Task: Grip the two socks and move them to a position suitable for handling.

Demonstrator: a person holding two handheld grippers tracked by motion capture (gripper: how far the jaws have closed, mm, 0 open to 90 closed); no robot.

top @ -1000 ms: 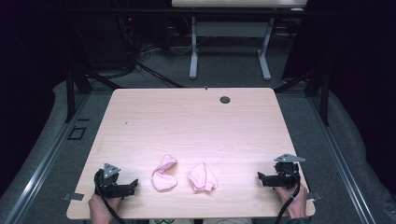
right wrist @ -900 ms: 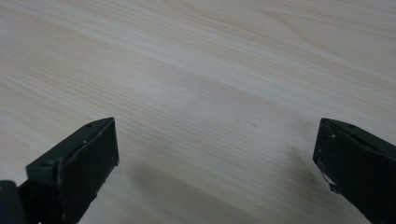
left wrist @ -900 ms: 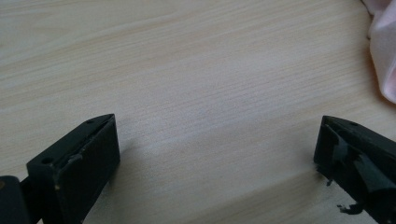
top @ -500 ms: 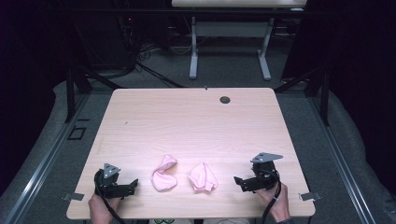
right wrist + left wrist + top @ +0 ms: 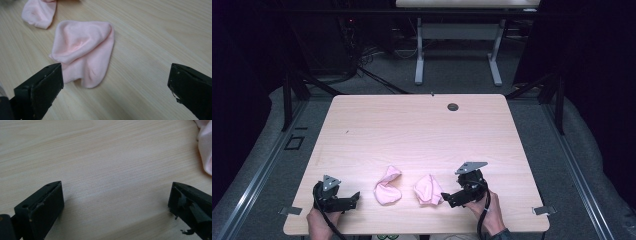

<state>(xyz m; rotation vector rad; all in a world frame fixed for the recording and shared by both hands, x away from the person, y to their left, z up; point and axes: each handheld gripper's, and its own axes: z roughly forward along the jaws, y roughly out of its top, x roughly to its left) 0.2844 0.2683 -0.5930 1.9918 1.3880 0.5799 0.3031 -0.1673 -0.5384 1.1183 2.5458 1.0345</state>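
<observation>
Two pink socks lie crumpled on the near half of the wooden table (image 5: 422, 125), side by side and apart, between the two grippers.

At the left of the high view, the left gripper (image 5: 353, 198) rests low on the table near the front edge, held in the person's left hand (image 5: 319, 222), its jaws pointing right toward the socks. In the left gripper view its jaws stand wide apart with bare wood between them; nothing is in the gap. A pink edge of the left sock (image 5: 205, 150) shows at the upper right of that view, beyond and to the side of the right-hand jaw, not touching it.

The left sock (image 5: 387, 185) is bunched, its long axis running from the near side up and slightly right, with a narrower end pointing away from the person.

The right sock (image 5: 427, 189) is a more compact, folded lump. In the right gripper view the right sock (image 5: 83, 50) lies ahead of the jaws and toward the left-hand one, its broad folded end far, a rounded end near; its near edge comes close beside that jaw's tip, and whether they touch I cannot tell.

The right gripper (image 5: 446, 199), in the right hand (image 5: 489, 215), points left at this sock, jaws wide apart and empty. Nothing lies between it and the sock.

A small dark round hole (image 5: 453, 107) sits near the table's far edge, well apart from everything.
</observation>
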